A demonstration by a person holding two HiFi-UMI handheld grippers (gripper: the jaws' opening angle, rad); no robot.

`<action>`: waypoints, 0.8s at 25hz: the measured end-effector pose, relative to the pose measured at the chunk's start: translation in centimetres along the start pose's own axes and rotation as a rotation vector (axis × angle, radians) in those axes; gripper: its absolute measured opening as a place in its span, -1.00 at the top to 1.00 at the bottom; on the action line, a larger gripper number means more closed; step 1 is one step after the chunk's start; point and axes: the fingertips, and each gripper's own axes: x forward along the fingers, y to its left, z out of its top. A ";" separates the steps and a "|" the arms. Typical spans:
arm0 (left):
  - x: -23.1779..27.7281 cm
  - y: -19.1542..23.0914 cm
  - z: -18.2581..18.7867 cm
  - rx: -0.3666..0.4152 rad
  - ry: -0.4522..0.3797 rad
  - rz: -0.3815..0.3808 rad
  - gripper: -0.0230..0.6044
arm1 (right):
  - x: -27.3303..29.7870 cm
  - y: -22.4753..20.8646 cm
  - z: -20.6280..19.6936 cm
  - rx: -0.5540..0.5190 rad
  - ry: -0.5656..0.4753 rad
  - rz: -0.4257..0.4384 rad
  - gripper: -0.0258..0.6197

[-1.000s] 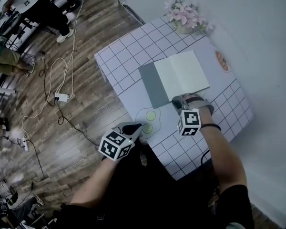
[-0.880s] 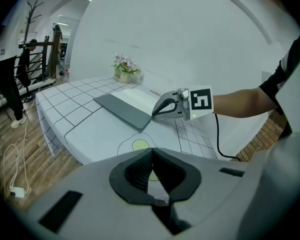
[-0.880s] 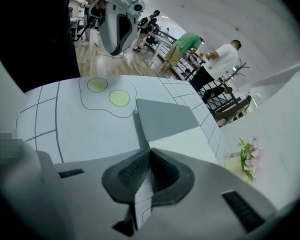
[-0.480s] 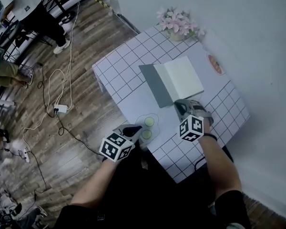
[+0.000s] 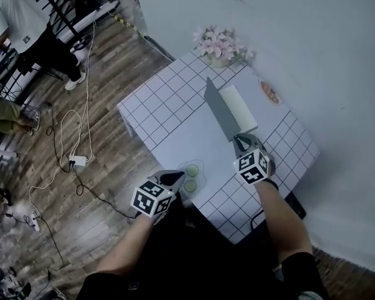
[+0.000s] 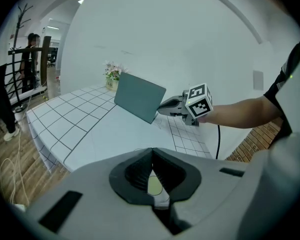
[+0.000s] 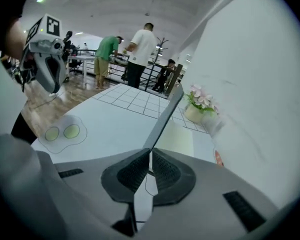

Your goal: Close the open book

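The book lies on the checked tablecloth, its cream pages flat. Its grey cover stands almost upright over them. My right gripper is shut on the cover's near corner; in the right gripper view the cover runs as a thin edge straight out of the closed jaws, with the pages to its right. My left gripper hangs over the table's near edge, shut and holding nothing. From the left gripper view, the cover tilts up with the right gripper at its corner.
A pot of pink flowers stands at the table's far corner against the white wall. A mat with two green circles lies near the front edge, and an orange print by the wall. Cables and a power strip lie on the wooden floor; people stand at upper left.
My right gripper has risen and rolled, swinging the grey cover from flat on the table to nearly upright over the pages. The left gripper has barely shifted.
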 end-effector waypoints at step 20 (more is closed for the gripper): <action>-5.2 2.7 9.9 0.137 -0.195 -0.002 0.90 | -9.3 -5.1 1.8 0.181 -0.020 -0.231 0.83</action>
